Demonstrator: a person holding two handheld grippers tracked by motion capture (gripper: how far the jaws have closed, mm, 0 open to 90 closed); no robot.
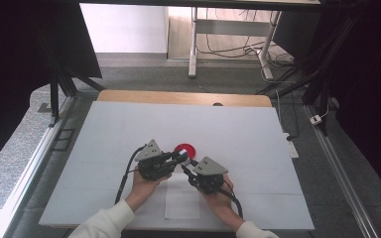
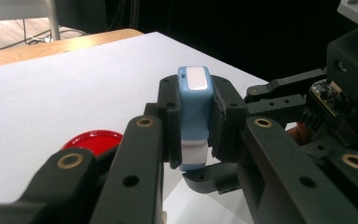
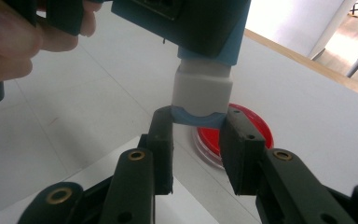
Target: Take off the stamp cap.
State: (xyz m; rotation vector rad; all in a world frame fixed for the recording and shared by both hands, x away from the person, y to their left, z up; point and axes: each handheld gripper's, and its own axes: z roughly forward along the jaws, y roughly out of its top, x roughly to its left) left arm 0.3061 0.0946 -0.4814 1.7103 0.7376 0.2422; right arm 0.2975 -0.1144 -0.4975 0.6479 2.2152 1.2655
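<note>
Uncapping is judged underway: blue marker is clamped by left gripper; its end cap is pinched by right gripper. A straight pull is required.

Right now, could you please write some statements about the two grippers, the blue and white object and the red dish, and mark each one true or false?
1. The left gripper is shut on the blue and white object. True.
2. The red dish lies on the white table cover. True.
3. The right gripper holds the red dish. False: its jaws stand at the object's lower blue end, with the dish on the table behind.
4. The blue and white object lies flat on the table. False: it is held up above it.
5. Both grippers meet near the table's middle. True.
</note>
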